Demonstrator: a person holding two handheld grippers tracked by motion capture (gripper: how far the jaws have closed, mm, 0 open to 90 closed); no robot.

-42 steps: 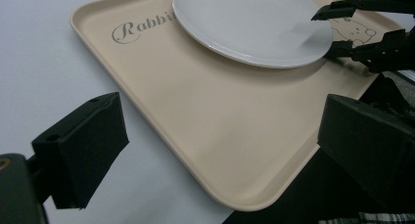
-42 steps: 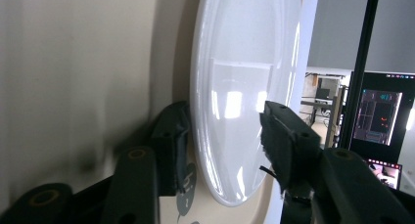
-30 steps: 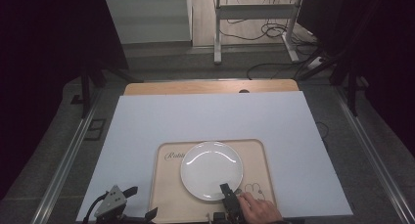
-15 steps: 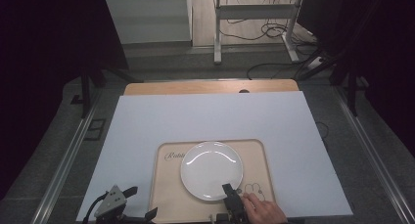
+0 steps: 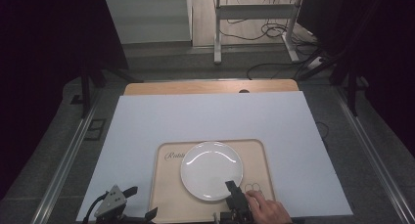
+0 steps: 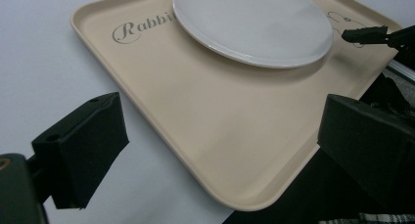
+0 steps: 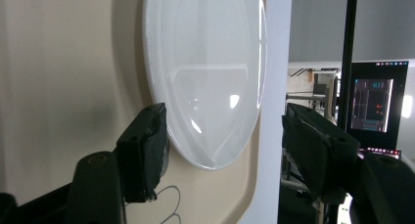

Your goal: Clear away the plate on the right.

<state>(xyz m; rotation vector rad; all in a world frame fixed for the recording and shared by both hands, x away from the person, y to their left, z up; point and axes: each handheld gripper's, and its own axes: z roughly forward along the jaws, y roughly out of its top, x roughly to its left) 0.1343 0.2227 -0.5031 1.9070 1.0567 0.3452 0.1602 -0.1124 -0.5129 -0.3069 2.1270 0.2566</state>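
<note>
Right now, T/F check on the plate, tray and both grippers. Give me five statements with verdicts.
1. The plate lies on the tray. True.
2. The plate holds food. False: it is bare.
3. The right gripper is clamped on the plate. False: its jaws stand apart around the plate's near edge, having just been opening; the pads do not press on it.
4. The left gripper is open, with nothing between its jaws. True.
5. The tray sits on bare wood. False: it sits on a white sheet.
</note>
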